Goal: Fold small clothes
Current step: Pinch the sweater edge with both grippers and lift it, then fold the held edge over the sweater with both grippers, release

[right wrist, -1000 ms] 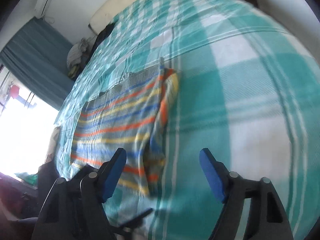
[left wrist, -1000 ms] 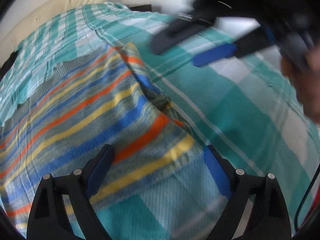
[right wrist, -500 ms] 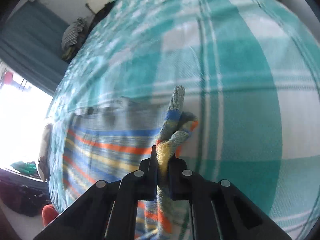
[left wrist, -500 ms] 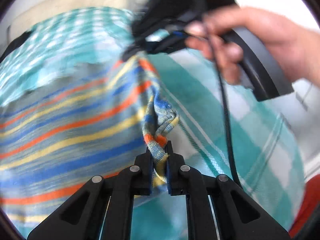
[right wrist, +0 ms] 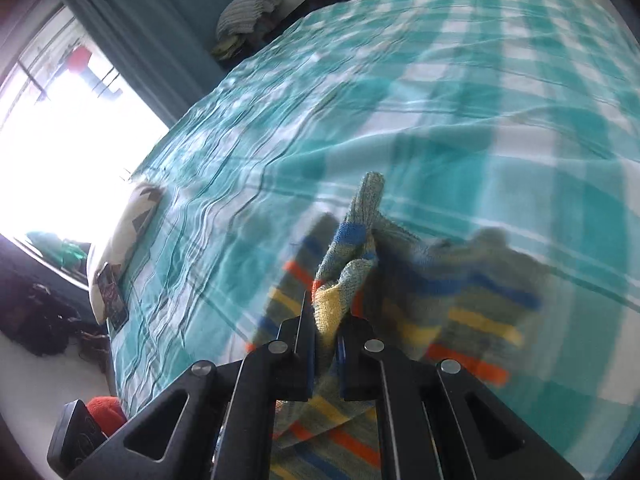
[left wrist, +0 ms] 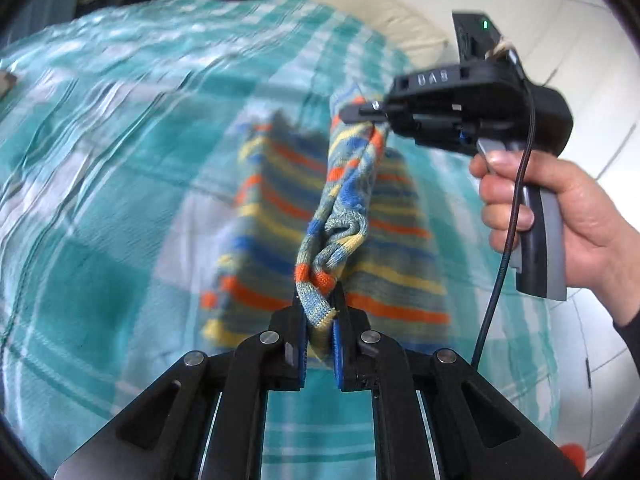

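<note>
A small knit garment with orange, yellow and blue stripes lies partly on the teal plaid bed cover. My left gripper is shut on one bunched corner of it. My right gripper is shut on another corner and shows in the left wrist view farther away. The edge between the two grippers hangs lifted above the bed as a twisted band. The rest of the garment drapes down onto the cover.
A cream headboard runs along the far side of the bed. A pillow lies at the bed's window edge. Dark and striped clothes pile up near a teal curtain. A cable hangs from the right gripper.
Both grippers went from open over the flat garment to shut on its edge. They have since lifted that edge and carried it across the bed, so the garment now hangs between them.
</note>
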A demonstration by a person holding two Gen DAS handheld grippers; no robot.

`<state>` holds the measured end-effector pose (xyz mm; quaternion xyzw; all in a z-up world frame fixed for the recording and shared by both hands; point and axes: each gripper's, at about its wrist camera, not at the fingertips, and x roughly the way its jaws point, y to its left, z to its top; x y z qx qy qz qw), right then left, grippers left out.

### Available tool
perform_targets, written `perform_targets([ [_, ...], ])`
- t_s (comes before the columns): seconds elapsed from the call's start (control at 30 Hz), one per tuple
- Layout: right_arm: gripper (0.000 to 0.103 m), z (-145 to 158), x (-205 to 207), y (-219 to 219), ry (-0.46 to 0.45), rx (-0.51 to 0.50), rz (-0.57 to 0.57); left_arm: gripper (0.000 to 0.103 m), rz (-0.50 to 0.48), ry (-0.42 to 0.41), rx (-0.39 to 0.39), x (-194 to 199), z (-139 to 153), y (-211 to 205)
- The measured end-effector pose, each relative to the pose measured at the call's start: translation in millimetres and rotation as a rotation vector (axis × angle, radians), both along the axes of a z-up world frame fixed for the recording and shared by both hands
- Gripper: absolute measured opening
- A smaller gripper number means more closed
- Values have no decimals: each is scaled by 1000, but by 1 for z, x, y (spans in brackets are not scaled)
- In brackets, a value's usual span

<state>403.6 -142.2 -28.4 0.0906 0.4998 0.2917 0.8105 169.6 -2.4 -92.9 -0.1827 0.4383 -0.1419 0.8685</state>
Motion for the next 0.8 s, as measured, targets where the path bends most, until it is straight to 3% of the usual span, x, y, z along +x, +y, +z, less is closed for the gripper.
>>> perform_targets([
  [0.07,19,-18,5,31,18,9,24,29,22,87,18,3,-13,16],
  [0.1,37,-26,5,36,39,33,33,32,26,107,-9,0,-15,25],
  [0.13,43,-31,5,40,50,52,22,36,27,103,-33,-4,-13,32],
  [0.17,44,-32,1,38,40,85,1,43,40,87,-37,-11,-6,40],
  [0.23,44,-21,-15,18,-24,157,-42,67,56,30,-14,-18,6,47],
  [0.27,44,-13,-24,4,-63,155,-70,70,51,2,-12,-19,12,49],
  [0.37,43,7,-58,-22,-168,41,-63,72,-24,-15,-17,2,17,40],
  [0.47,42,13,-105,-35,-244,-38,44,68,-64,-22,76,51,9,19],
  [0.5,42,4,-123,-36,-237,-43,94,47,-36,12,128,72,-1,17],
  [0.53,42,-12,-137,-36,-203,-45,126,35,-20,61,148,82,-10,18],
  [0.63,38,-80,-162,-31,-60,-215,155,38,-14,157,34,99,-23,36],
  [0.7,38,-70,-175,-42,-133,-164,124,45,-12,104,62,95,0,43],
  [0.8,38,-33,-156,-63,-188,-51,42,69,-26,13,25,105,29,47],
])
